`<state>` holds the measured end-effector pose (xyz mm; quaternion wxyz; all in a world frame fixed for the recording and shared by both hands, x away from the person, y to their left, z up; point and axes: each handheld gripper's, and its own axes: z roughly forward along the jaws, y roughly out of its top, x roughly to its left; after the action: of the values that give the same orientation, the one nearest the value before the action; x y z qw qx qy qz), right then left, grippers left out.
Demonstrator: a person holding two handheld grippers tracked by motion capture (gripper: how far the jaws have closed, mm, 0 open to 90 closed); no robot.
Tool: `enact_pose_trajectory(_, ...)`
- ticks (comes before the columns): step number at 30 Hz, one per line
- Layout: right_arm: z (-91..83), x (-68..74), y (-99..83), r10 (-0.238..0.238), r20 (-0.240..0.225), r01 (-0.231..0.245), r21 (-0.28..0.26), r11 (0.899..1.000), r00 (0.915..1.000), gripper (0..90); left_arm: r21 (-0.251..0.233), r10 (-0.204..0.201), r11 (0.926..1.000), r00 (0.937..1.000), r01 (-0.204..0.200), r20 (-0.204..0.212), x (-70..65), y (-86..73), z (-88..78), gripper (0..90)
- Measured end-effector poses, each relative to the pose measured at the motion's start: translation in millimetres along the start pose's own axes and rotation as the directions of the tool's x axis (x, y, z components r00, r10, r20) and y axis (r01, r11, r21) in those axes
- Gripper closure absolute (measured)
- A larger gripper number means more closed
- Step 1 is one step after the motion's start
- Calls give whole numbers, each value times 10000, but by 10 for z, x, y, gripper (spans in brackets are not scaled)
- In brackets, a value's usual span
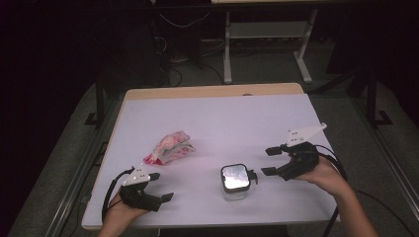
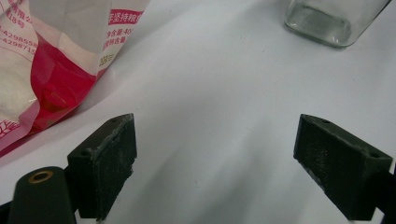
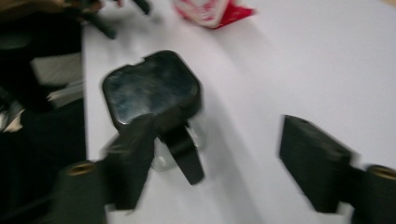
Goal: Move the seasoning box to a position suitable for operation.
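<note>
A square glass jar (image 1: 235, 181) with a dark glossy lid and a black clasp stands near the table's front edge. In the right gripper view the jar (image 3: 152, 91) is blurred and lies partly behind the left jaw. My right gripper (image 1: 268, 161) is just right of the jar, open, with nothing between its jaws (image 3: 224, 158). A red and white plastic bag (image 1: 169, 147) lies left of centre. My left gripper (image 1: 162, 186) rests at the front left, open and empty (image 2: 215, 158). Ahead of it lie the bag (image 2: 51, 70) on the left and the jar's base (image 2: 327, 18) at top right.
The white table (image 1: 217, 118) has a wooden strip along its far edge. Beyond it, on a grey floor, are desk legs (image 1: 227, 54) and cables. A cable trails from each gripper toward the front edge.
</note>
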<state>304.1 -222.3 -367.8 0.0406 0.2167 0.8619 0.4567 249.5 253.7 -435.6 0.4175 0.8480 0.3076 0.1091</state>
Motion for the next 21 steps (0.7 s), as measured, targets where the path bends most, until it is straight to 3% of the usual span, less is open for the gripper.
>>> enact_pose_trajectory(4,-97,40,-191,434,874,-363,-815,9960,9952,565,-37,55,10000,9999,-54,120,-46,11,14,134)
enact_pose_trajectory(7,-90,96,-308,666,1467,-550,-822,9951,9869,668,-58,125,9999,9998,-124,174,-81,21,33,136)
enact_pose_trajectory(12,-35,179,-464,1076,2361,-846,-1054,9908,9657,897,-142,104,9999,9990,-98,431,-145,60,62,137)
enact_pose_trajectory(16,-6,253,-580,1404,2709,-1090,-1277,9858,9523,899,-290,212,9994,9971,-191,726,-201,103,89,137)
enact_pose_trajectory(21,5,271,-692,1589,2956,-1181,-1512,9814,9420,898,-332,461,9985,9932,-428,1068,-277,166,173,137)
